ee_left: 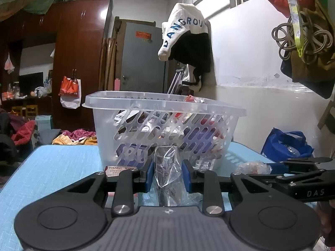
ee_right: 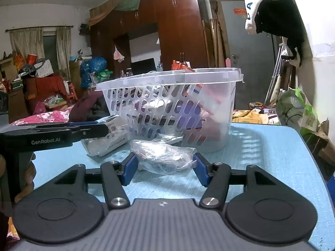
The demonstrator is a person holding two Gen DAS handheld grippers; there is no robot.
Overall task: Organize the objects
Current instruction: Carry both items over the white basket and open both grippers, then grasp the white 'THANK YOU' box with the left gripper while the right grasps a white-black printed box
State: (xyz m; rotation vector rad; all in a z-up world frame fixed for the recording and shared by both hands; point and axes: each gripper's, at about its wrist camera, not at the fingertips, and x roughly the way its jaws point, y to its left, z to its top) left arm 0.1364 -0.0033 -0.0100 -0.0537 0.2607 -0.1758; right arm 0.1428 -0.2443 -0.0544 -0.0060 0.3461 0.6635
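A clear slotted basket holding several packets stands on the light blue table. Just in front of it, my left gripper is shut on a clear plastic packet with a dark item inside; in the right wrist view it is a labelled packet. My right gripper is low over the table, and both blue pads press the ends of a crumpled clear bag with dark contents, which lies on the table.
A "thank you" card lies by the basket's base. A blue bag sits beyond the table's right edge. A white wall with hanging bags is close on the right. A cluttered room lies behind.
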